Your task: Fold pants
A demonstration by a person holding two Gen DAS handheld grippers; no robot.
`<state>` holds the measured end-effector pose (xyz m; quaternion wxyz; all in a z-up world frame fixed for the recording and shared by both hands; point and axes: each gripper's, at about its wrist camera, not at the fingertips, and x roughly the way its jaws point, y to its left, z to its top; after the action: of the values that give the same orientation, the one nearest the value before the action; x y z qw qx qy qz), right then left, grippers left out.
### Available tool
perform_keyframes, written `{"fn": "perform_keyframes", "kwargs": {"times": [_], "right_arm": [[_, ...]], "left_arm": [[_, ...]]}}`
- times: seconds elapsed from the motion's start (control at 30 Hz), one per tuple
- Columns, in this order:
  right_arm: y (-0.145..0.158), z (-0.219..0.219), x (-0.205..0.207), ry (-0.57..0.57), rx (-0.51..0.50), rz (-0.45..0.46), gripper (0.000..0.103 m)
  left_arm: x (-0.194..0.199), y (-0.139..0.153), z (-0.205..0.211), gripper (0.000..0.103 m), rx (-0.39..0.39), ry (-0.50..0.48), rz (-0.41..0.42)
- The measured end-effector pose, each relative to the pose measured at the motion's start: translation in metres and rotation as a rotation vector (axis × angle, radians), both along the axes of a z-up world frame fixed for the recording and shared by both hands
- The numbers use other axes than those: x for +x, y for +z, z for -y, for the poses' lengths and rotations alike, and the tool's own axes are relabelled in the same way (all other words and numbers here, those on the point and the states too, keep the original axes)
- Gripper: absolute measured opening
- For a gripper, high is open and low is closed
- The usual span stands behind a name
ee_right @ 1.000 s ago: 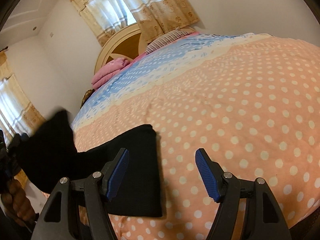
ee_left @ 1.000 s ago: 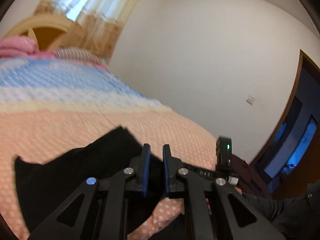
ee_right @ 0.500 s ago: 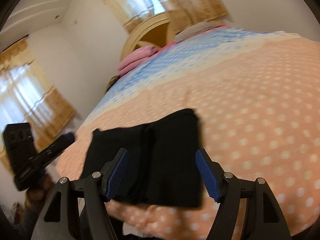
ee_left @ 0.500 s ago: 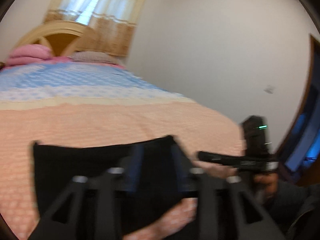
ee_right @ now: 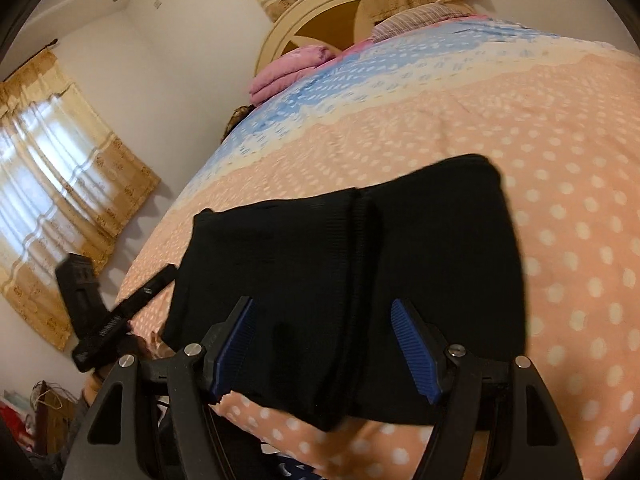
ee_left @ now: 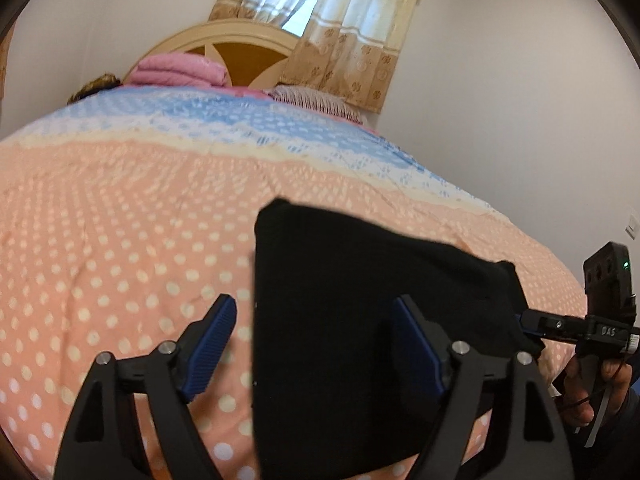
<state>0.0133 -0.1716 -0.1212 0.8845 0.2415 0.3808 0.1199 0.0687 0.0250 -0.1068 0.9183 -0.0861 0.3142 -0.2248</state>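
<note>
The black pants (ee_left: 360,320) lie folded into a compact block near the front edge of the bed; in the right wrist view (ee_right: 352,280) a fold seam runs down the middle. My left gripper (ee_left: 316,344) is open and empty, its blue pads straddling the left edge of the pants just above them. My right gripper (ee_right: 326,346) is open and empty over the near edge of the pants. The right gripper also shows at the pants' right edge in the left wrist view (ee_left: 600,328), and the left gripper at their left edge in the right wrist view (ee_right: 104,316).
The bed has a peach polka-dot quilt (ee_left: 120,240) with a blue band further back. A folded pink blanket (ee_left: 180,70) and a pillow (ee_left: 316,100) lie by the cream headboard (ee_left: 240,40). Curtained windows (ee_right: 52,168) and white walls surround the bed.
My left gripper opened and let go of the pants after laying the lifted part over; the pants now lie flat as a folded block. Both grippers drew back toward the near edge.
</note>
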Motion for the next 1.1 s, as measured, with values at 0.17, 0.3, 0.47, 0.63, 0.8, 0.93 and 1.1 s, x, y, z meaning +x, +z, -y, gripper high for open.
{"fn": "perform_keyframes", "kwargs": {"times": [0.17, 0.3, 0.47, 0.63, 0.8, 0.93, 1.1], "right_arm": [[-0.003, -0.008, 0.004, 0.005, -0.032, -0.002, 0.057], [-0.003, 0.001, 0.004, 0.004, -0.015, 0.001, 0.029], [0.008, -0.008, 0.000, 0.016, -0.099, 0.017, 0.029], [0.017, 0.011, -0.002, -0.048, -0.024, 0.063, 0.049], [0.016, 0.015, 0.015, -0.041, -0.005, 0.074, 0.049], [0.000, 0.014, 0.027, -0.055, -0.017, 0.032, 0.049], [0.000, -0.005, 0.019, 0.055, -0.012, 0.016, 0.049]], "left_arm": [[-0.004, -0.010, 0.001, 0.083, -0.007, -0.010, -0.033], [-0.002, -0.013, 0.003, 0.083, -0.016, -0.011, -0.047], [-0.005, -0.011, 0.004, 0.083, -0.016, -0.013, -0.047], [-0.002, -0.014, 0.002, 0.083, -0.021, -0.009, -0.054], [-0.003, -0.015, 0.003, 0.085, -0.021, -0.009, -0.054], [-0.003, -0.015, 0.004, 0.085, -0.021, -0.007, -0.053], [-0.002, -0.017, 0.002, 0.085, -0.028, 0.001, -0.050]]}}
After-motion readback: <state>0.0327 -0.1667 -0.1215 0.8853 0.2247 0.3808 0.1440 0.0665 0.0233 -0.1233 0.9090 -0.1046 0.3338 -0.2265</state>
